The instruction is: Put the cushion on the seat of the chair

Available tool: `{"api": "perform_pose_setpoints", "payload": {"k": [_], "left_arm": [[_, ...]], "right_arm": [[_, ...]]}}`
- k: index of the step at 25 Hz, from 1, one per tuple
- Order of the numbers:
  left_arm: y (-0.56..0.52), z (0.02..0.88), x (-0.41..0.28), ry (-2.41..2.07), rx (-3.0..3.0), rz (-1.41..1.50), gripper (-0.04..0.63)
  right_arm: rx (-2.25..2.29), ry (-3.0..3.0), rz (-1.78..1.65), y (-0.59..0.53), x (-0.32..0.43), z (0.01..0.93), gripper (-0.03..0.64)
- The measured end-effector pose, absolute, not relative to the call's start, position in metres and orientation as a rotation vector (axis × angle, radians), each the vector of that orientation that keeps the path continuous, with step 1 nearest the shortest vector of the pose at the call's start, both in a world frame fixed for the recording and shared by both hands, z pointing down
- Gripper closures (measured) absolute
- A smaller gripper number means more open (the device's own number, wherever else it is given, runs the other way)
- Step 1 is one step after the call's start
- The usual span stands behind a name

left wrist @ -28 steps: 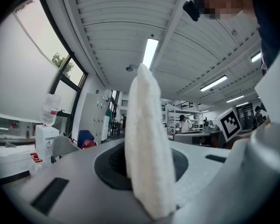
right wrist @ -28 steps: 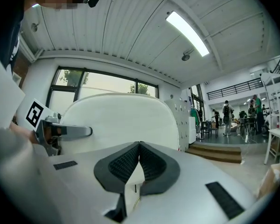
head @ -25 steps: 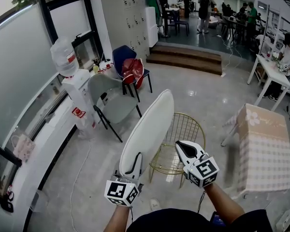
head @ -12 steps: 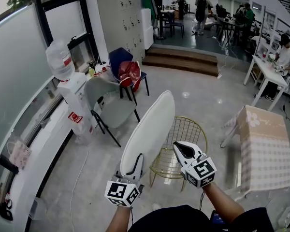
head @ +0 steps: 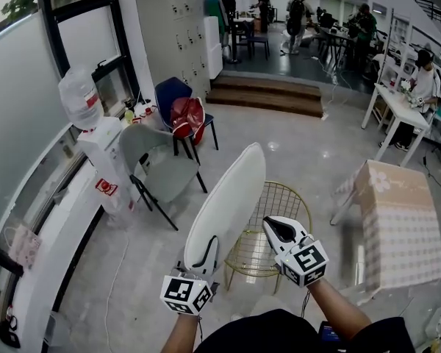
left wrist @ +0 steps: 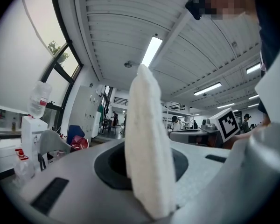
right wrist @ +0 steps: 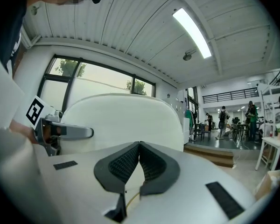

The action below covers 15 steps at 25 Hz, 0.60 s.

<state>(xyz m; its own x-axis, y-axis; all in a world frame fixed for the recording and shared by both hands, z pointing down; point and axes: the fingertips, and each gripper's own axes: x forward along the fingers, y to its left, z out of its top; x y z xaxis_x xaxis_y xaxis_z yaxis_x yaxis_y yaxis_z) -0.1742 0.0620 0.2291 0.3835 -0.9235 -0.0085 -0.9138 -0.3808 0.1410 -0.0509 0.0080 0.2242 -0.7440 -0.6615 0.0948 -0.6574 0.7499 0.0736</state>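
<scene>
Cushion (head: 229, 197) stands on edge, lower rim clamped in left gripper (head: 203, 254), long axis rising up and away from jaws. Wire chair (head: 288, 195) sits just right of cushion, seat lower. Right gripper (head: 281, 228) pinched closed, empty, nearer the seat.

Cushion (head: 228, 204) hides the left side of the wire chair (head: 283, 206)

Bright open-plan hall under strip lights (left wrist: 150, 50)
A glossy pale floor (head: 298, 157) spreads between tall windows (head: 22, 101) and a water dispenser (head: 103, 160) at left, grey lockers (head: 173, 35) and a wooden step (head: 268, 98) behind, a grey chair (head: 162, 164), and a table under checked cloth (head: 397, 230) at right.
</scene>
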Motion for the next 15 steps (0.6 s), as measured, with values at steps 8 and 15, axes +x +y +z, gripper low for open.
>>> {"api": "perform_pose_setpoints", "payload": {"k": [8, 15], "left_arm": [[0.045, 0.24, -0.157, -1.611, 2.532, -0.104, 0.532], [0.023, 0.244, -0.141, -1.564, 2.552, -0.108, 0.532]], "right_arm": [[1.115, -2.809, -0.034, -0.005, -0.035, 0.232, 0.598], [1.156, -2.786, -0.006, -0.03, -0.016, 0.242, 0.598]]}}
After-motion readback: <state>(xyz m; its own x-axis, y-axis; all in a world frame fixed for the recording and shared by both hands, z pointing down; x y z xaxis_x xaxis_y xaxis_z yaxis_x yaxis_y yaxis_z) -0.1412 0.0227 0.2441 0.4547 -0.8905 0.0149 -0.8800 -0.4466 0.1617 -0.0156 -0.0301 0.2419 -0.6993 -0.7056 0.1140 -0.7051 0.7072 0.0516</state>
